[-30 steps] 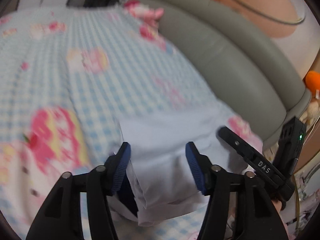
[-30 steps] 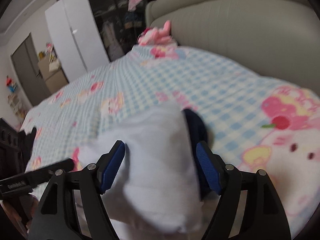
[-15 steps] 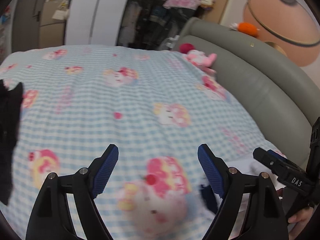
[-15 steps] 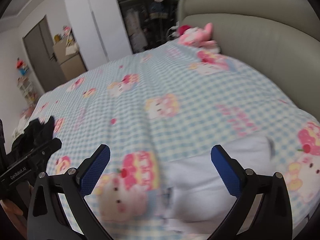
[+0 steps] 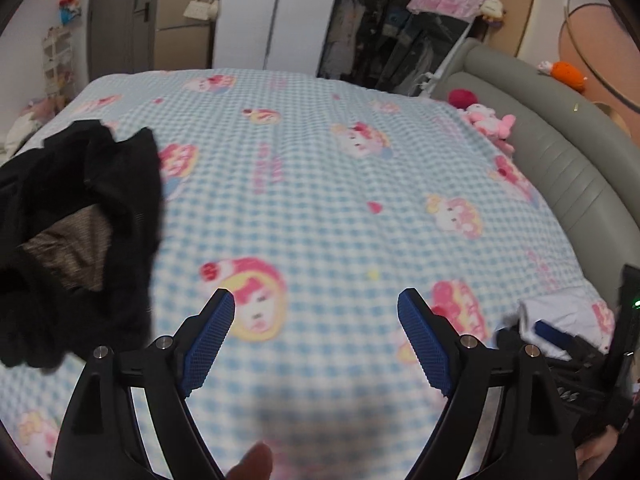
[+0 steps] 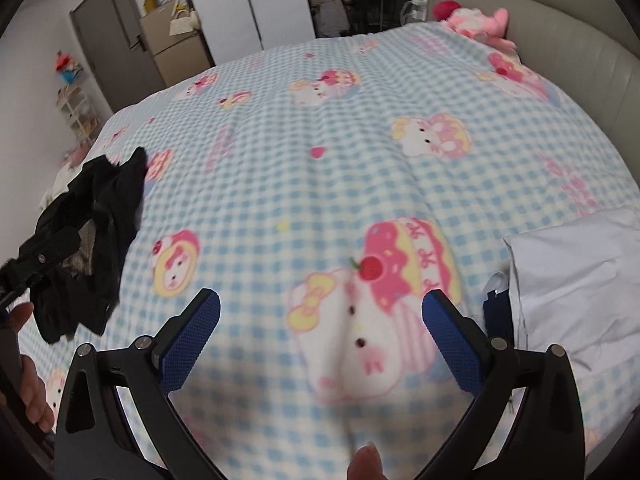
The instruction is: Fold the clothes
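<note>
A folded pale blue garment (image 6: 576, 280) with a dark blue trim lies at the bed's right edge; in the left wrist view the folded garment (image 5: 560, 320) shows at the far right. A crumpled black garment (image 5: 76, 220) lies on the left side of the bed, also seen as the black garment (image 6: 100, 232) in the right wrist view. My left gripper (image 5: 316, 332) is open over the checked bedspread, nothing between its blue pads. My right gripper (image 6: 320, 340) is open too, empty, with the folded garment just right of its right finger.
The bed carries a blue-checked cartoon bedspread (image 5: 320, 160). A grey padded headboard (image 5: 560, 152) curves along the right. Pink plush toys (image 5: 488, 120) sit at the far right corner. Wardrobes and a door stand beyond the bed. A fingertip (image 6: 366, 462) shows at the bottom.
Both grippers let go of the folded pale blue garment, opened wide and swung left across the bed. The black garment has come into view on the left.
</note>
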Available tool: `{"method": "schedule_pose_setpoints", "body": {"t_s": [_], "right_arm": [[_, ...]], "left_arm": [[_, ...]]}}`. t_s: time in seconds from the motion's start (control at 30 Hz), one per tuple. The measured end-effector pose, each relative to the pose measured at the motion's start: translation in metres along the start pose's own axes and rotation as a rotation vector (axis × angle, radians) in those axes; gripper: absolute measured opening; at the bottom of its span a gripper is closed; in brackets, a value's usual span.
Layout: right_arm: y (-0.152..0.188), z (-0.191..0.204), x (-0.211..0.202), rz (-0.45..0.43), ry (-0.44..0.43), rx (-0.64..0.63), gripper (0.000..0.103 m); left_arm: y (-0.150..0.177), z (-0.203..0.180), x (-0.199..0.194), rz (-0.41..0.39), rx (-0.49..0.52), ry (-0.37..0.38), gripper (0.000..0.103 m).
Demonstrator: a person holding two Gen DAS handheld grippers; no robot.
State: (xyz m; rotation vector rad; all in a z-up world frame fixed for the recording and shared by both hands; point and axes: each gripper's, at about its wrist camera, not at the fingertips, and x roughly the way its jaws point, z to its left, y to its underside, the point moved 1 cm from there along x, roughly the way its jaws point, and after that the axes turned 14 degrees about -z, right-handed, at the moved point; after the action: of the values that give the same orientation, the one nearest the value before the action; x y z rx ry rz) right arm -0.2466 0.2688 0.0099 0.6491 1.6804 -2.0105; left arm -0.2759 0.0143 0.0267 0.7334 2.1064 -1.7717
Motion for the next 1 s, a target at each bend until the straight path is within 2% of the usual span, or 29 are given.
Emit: {"method": "schedule_pose_setpoints", "body": {"t_s": [0.23, 0.4, 0.47, 0.6, 0.73, 0.87, 1.0], "right_arm": [[0.004, 0.036, -0.06, -0.1, -0.024, -0.024, 0.102], [0.031, 0.053, -0.109, -0.144, -0.056, -0.034, 0.102], [0.048, 0.056, -0.127, -0.154, -0.041, -0.036, 0.102], [0.086, 0.059, -0.162, -0.155, -0.033, -0.028, 0.102], [0.118, 0.064, -0.188, -0.138, -0.008, -0.084, 0.102], [0.141, 0.062, -0.205, -0.133, 0.012, -0.09, 0.102], [0.154, 0.059, -0.207, -0.1, 0.005, -0.075, 0.102]], "left_arm": [[0.015, 0.035, -0.065, -0.08, -0.047, -0.009, 0.087], [0.043, 0.024, -0.122, -0.157, 0.067, -0.049, 0.088], [0.057, 0.02, -0.144, -0.169, 0.098, -0.07, 0.088], [0.087, 0.019, -0.182, -0.163, 0.064, -0.053, 0.088], [0.116, 0.021, -0.212, -0.153, 0.026, -0.053, 0.088], [0.141, 0.02, -0.229, -0.136, 0.011, -0.075, 0.088], [0.16, 0.015, -0.235, -0.083, 0.014, -0.069, 0.088]]}}
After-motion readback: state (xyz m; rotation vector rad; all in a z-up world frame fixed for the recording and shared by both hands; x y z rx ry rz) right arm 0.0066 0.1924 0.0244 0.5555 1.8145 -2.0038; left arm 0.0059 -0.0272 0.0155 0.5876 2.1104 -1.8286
